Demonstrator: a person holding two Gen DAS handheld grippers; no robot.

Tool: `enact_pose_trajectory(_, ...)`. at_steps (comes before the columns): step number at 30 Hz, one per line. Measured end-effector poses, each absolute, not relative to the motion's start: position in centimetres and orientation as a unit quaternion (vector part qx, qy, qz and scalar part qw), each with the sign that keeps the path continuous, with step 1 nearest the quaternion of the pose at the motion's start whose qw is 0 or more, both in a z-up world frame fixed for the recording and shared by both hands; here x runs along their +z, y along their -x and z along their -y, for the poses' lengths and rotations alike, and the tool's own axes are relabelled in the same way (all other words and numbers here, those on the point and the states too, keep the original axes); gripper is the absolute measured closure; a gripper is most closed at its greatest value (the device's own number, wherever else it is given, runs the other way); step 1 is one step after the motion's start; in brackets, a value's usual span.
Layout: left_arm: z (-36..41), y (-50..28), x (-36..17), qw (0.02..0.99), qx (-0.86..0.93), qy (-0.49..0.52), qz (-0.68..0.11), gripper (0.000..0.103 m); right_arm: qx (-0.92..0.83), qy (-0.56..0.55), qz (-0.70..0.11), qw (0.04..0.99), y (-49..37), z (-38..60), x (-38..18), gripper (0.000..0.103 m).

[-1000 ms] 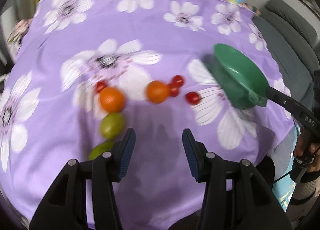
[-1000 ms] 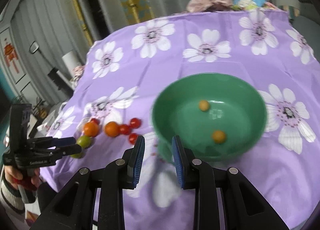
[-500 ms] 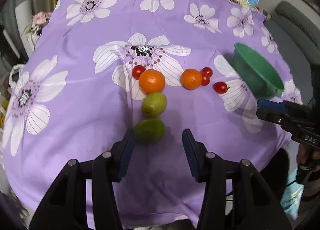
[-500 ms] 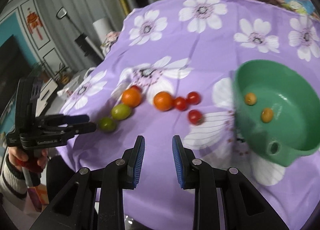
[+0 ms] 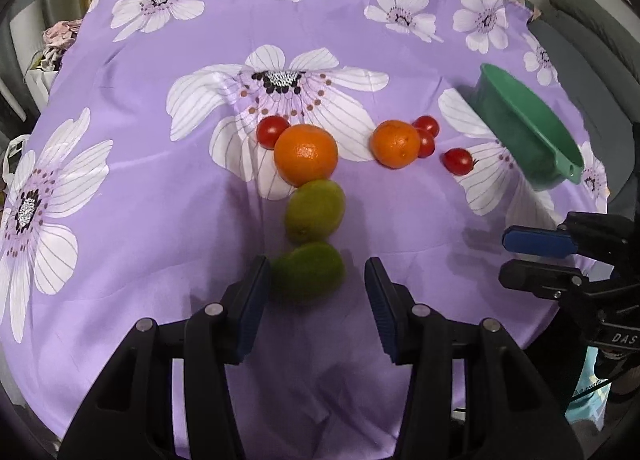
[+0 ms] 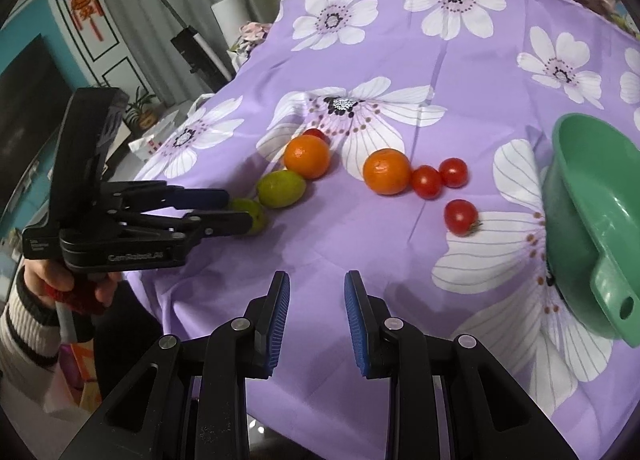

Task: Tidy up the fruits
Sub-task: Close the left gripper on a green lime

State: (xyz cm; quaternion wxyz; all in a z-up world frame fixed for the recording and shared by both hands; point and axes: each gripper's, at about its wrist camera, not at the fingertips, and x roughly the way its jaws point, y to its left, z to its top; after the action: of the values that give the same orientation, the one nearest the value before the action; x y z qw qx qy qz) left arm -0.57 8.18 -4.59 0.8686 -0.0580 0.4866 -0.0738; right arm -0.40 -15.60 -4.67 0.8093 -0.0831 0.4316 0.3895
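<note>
On the purple flowered cloth lie two green limes, two oranges and several red cherry tomatoes. My left gripper is open, its jaws on either side of the near lime, close to touching its left side. The second lime lies just beyond, touching the larger orange. The smaller orange lies to the right beside the tomatoes. The green bowl stands at the right. My right gripper is open and empty, above the cloth's near edge; the bowl is on its right.
The table's cloth hangs over the near edge in both views. A grey sofa stands beyond the table at the right. In the right wrist view, a vacuum cleaner and a dark screen stand at the left.
My left gripper has closed in on the near lime, which now sits between its jaws. My right gripper has swung left, away from the bowl, and its jaws have opened wider.
</note>
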Motion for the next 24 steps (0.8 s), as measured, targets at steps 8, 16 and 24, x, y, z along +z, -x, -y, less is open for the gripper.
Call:
enact_pose_trajectory(8, -6.2, 0.1, -5.6, 0.848, -0.142, 0.095, -0.503, 0.061, 0.384, 0.085, -0.445, 0.805, -0.3, 15.0, -5.3, 0.075)
enact_pose_trajectory(16, -5.8, -0.2, -5.7, 0.848, -0.145, 0.106, -0.498, 0.061, 0.401, 0.0, -0.476, 0.782, -3.0, 15.3, -6.1, 0.075)
enact_pose_trajectory(24, -5.4, 0.5, -5.8, 0.85, -0.146, 0.074, -0.501, 0.064, 0.443, -0.071, -0.518, 0.728, -5.2, 12.1, -7.6, 0.069)
